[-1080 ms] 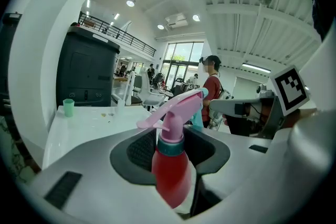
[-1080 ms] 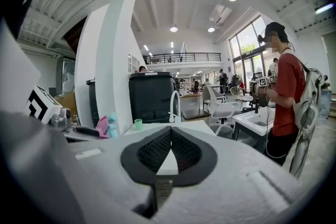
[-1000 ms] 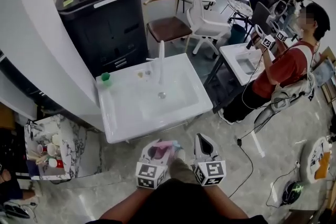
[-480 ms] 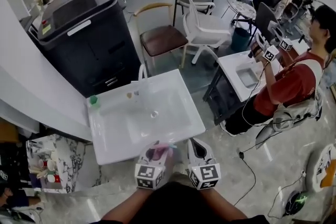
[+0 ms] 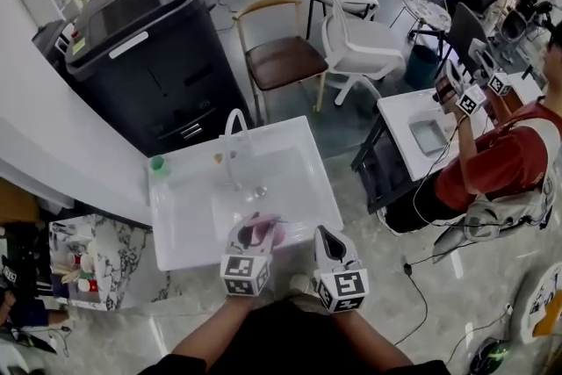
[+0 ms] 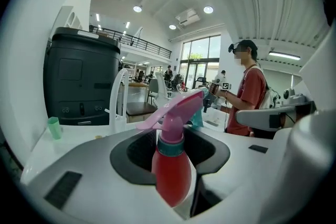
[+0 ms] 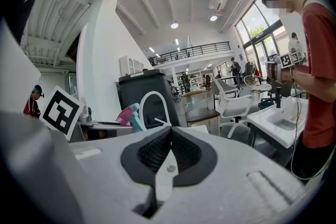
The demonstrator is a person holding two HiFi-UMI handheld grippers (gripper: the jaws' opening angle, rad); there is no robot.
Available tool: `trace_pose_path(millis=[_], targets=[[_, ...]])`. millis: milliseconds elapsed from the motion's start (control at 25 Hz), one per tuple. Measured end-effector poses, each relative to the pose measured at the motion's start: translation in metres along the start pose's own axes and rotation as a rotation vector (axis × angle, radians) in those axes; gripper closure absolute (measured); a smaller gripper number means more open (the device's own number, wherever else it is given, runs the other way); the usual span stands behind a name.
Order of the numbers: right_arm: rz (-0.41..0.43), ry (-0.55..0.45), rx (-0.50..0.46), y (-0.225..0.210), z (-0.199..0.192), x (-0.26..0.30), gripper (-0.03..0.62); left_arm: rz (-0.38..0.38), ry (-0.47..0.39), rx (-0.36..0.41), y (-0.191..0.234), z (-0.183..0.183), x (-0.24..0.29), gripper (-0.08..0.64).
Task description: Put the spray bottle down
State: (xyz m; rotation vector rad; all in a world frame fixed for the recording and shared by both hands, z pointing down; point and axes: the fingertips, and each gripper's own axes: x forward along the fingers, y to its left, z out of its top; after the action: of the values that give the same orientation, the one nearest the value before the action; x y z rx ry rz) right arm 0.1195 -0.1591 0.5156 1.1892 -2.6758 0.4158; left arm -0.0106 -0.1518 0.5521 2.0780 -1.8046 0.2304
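Red spray bottle [image 6: 170, 165] upright, clamped in left gripper [image 5: 260, 229] jaws; sink [image 5: 163, 217] probably just ahead; right gripper [image 5: 328, 240] closed, empty.

Both forearms [image 5: 211, 331] reach forward side by side from the bottom of the head view, grippers close together and pointing slightly downward. The left gripper [image 5: 261, 230] has its tips over the front edge of the sink [image 5: 176, 237]. Its jaws are clamped on the body of the bottle [image 6: 170, 170], which stands upright between them. The right gripper [image 5: 327, 241] sits just beside it, short of the sink's front right corner. Its jaws are pressed together with nothing between them.
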Motion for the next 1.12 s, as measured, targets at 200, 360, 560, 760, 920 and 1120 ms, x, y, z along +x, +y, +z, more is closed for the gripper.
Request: trace_pose_path(millis=[200,360,560,760,920,1120], targets=[[-0.009,0.012,0.01,-0.011,0.001,0.012,0.595,0.014,-0.036,0.004,0.01,0.019,0.03,0.393],[-0.031,0.015,0.013,-0.022,0.005,0.03,0.595,0.004,-0.048,0.024,0.02,0.031,0.059,0.393],[-0.043,0.025,-0.021,-0.043,0.013,0.063,0.595,-0.029,-0.036,0.074,0.026,0.031,0.107,0.393],[-0.054,0.054,-0.023,-0.058,0.015,0.101,0.594,-0.044,-0.013,0.077,0.045,0.038,0.149,0.393],[-0.043,0.067,-0.026,-0.065,0.019,0.143,0.595,-0.042,-0.007,0.08,0.065,0.041,0.192,0.393],[-0.041,0.109,-0.022,-0.076,0.017,0.181,0.595,-0.007,0.016,0.043,0.085,0.032,0.239,0.393]])
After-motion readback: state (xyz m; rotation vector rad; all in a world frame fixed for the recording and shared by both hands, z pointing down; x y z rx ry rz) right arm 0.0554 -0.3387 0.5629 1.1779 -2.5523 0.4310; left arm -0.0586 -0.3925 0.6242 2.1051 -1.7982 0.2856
